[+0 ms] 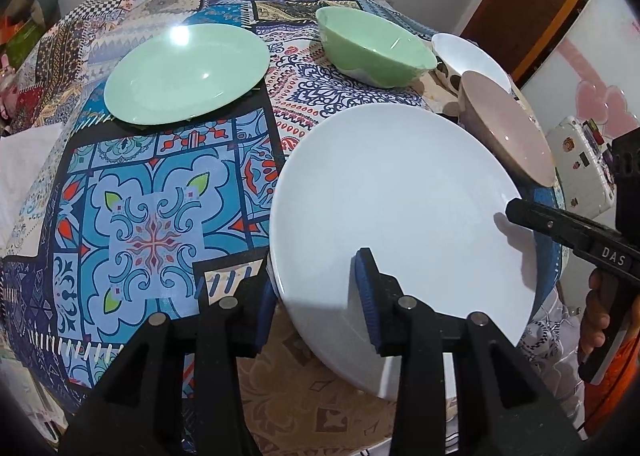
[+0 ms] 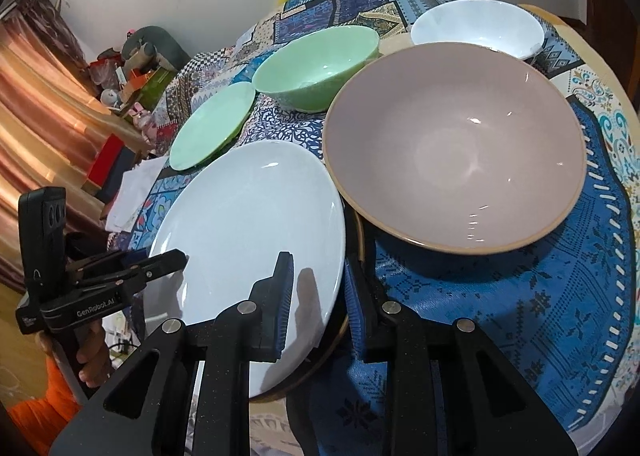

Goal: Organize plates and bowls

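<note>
A large white plate hangs tilted over the near edge of the table, held from both sides. My left gripper is shut on its near rim, one blue pad on top and one beneath; in the right wrist view it clamps the plate's left rim. My right gripper is shut on the opposite rim, and it shows at the plate's right edge. A green plate, a green bowl, a white bowl and a mauve bowl rest on the table.
A patterned blue cloth covers the round table. The mauve bowl sits right beside the white plate's far rim. White paper lies at the table's left edge. A person's hand holds the left gripper's handle. A stickered white case stands beyond the table.
</note>
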A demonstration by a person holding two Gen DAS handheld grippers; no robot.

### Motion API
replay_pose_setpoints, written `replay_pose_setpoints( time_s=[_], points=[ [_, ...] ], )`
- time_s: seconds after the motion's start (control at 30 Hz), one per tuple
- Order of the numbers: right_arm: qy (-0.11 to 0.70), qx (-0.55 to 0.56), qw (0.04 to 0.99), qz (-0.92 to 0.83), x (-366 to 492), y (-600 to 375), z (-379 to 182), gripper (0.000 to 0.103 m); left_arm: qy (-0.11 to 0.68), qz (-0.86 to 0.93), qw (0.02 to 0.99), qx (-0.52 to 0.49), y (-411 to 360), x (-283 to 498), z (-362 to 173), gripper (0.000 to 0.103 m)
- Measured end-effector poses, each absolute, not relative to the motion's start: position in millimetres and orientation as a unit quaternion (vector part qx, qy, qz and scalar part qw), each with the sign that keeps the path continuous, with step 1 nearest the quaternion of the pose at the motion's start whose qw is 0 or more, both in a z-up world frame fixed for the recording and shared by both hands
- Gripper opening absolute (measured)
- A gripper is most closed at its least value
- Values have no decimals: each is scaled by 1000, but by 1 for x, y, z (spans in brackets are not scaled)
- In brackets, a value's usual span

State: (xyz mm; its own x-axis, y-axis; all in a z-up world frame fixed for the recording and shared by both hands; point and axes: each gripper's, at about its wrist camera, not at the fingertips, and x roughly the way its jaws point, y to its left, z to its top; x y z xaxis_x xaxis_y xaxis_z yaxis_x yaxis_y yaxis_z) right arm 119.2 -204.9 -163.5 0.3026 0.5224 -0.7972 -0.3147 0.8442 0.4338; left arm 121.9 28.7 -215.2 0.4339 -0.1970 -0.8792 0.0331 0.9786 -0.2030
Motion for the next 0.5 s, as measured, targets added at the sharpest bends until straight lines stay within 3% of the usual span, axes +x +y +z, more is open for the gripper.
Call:
replay_pose_setpoints(
  time_s=[0.13,0.5],
  points=[
    [523,78,811,252,115,-204,-160,25,517,-64,852,-53,23,118,-214,39],
    [495,40,829,256,112,-195,-139,28,470,-48,879,-57,39,109,-184,53]
  ],
)
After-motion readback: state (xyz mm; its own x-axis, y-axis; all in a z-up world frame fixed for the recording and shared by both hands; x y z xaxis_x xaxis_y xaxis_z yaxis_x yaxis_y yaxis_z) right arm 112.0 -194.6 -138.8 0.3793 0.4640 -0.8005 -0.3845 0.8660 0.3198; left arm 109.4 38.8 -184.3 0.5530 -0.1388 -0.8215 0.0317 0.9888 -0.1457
